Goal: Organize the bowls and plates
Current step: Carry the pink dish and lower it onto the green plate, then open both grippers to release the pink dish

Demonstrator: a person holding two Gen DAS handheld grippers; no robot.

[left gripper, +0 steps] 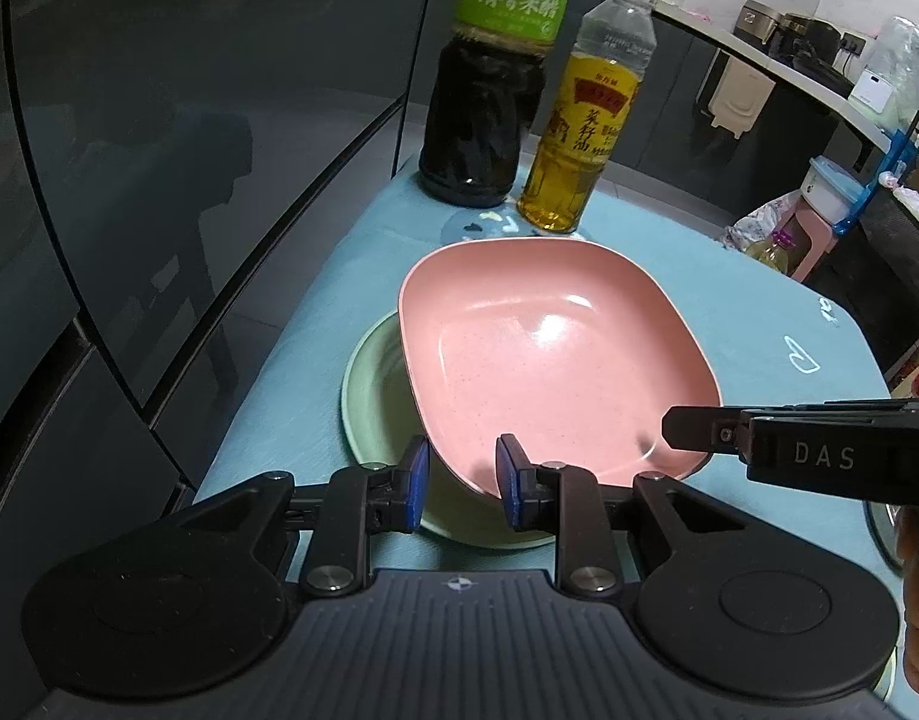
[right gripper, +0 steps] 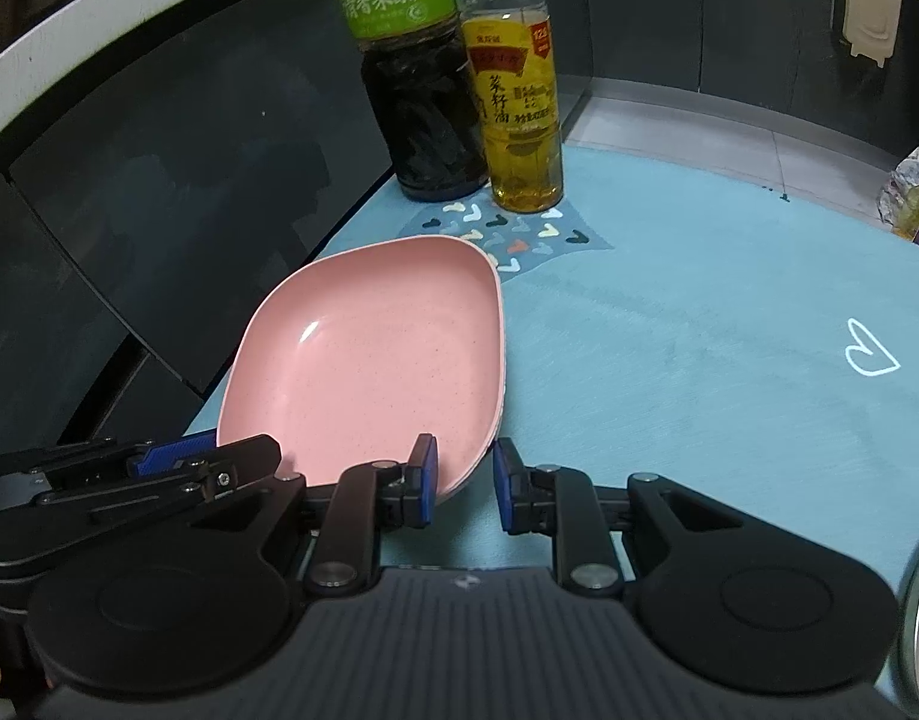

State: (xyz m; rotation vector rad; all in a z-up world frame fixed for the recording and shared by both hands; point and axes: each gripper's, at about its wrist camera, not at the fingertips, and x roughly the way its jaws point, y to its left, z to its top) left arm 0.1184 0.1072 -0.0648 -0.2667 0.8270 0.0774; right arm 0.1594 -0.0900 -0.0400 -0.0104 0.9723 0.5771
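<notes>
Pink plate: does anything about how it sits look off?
Yes. The pink plate lies tilted and off-centre over the green plate, not nested, its near rim between the pads of both open claws, left and right.

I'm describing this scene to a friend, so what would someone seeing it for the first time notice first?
The big pink plate stands out, lying partly over a green plate on the light blue tablecloth. The left gripper and the right gripper both straddle its near rim, jaws apart. Behind it stand a dark vinegar bottle and, to its right, an amber oil bottle.
</notes>
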